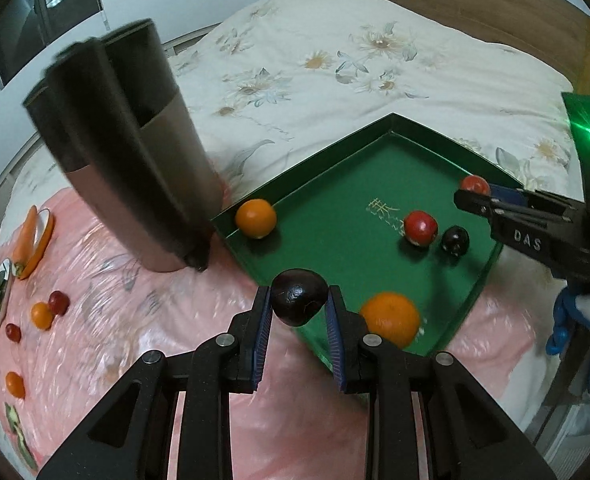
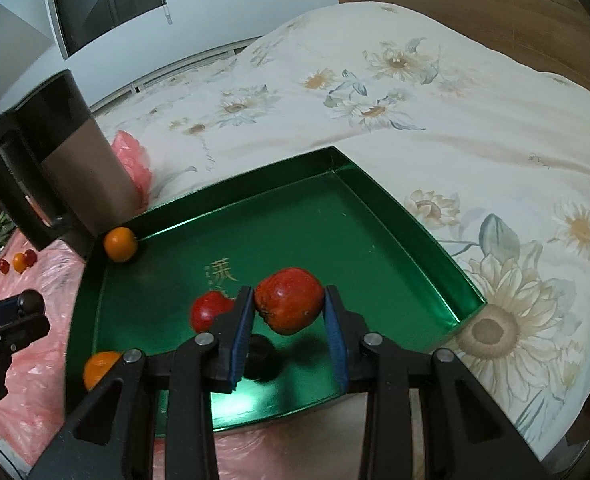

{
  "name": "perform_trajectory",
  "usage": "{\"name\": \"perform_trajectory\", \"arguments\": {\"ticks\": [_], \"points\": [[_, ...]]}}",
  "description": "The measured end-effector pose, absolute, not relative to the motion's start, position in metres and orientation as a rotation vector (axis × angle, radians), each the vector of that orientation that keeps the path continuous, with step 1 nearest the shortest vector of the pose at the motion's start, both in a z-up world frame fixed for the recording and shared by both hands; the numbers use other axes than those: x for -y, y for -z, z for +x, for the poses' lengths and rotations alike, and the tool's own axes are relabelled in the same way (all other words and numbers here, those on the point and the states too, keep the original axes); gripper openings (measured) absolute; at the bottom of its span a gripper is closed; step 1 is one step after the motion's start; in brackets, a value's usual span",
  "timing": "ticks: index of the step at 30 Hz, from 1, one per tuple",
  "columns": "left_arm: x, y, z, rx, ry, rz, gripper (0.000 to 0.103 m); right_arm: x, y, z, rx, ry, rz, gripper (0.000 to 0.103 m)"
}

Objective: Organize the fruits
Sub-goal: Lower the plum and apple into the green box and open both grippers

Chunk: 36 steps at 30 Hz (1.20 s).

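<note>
The left gripper (image 1: pixel 299 304) is closed on a dark, nearly black round fruit (image 1: pixel 299 298), its blue pads pressing on both sides, and holds it above the near edge of the green tray (image 1: pixel 335 168). The right gripper (image 2: pixel 289 312) is clamped on a red apple-like fruit (image 2: pixel 289 304) and holds it over the middle of the same tray.

The tray lies on a bed, partly on a floral quilt (image 2: pixel 415 100) and partly on a pink plastic sheet (image 1: pixel 107 320). Inside it, an orange (image 1: pixel 256 218) sits in the corner nearest a tall dark kettle (image 1: pixel 135 152), touching the tray's wall. A larger orange (image 1: pixel 391 318) lies near the tray's front edge, just beside the left gripper's right finger. A second red fruit (image 1: pixel 421 227) and a small dark fruit (image 1: pixel 455 241) lie close together toward the middle, near gold lettering (image 1: pixel 383 210) printed on the tray floor. From the right wrist view that red fruit (image 2: pixel 209 310) is partly hidden behind the left finger.

The kettle stands on the pink sheet just beside the tray's left corner. Farther left on the sheet lie loose small fruits: an orange one (image 1: pixel 41 315) touching a red one (image 1: pixel 59 302), another red one (image 1: pixel 13 332) and another orange one (image 1: pixel 15 384). Plates (image 1: pixel 39 240) at the far left hold a carrot (image 1: pixel 25 236) and something green.
</note>
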<state>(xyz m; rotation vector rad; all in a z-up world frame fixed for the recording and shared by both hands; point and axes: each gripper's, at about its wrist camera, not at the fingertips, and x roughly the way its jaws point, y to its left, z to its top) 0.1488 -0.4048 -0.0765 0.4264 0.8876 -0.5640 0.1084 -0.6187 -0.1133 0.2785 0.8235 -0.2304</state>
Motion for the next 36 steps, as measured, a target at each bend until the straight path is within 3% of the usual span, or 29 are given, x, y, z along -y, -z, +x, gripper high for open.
{"name": "perform_trajectory", "arguments": {"ticks": [26,28,30,31,33,36], "points": [[0.441,0.118,0.174,-0.963,0.549,0.453,0.024,0.621,0.136,0.115,-0.851,0.263,0.222,0.034],[0.442,0.119,0.173,-0.966,0.557,0.457,0.028,0.621,0.136,0.115,-0.851,0.263,0.222,0.034],[0.442,0.118,0.171,-0.96,0.557,0.457,0.042,0.62,0.136,0.115,-0.852,0.266,0.218,0.035],[0.442,0.117,0.171,-0.956,0.556,0.454,0.044,0.62,0.136,0.115,-0.852,0.267,0.217,0.039],[0.442,0.116,0.17,-0.958,0.555,0.449,0.045,0.618,0.135,0.114,-0.846,0.271,0.214,0.069],[0.441,0.115,0.169,-0.96,0.548,0.452,0.048,0.619,0.133,0.111,-0.839,0.272,0.221,0.071]]}}
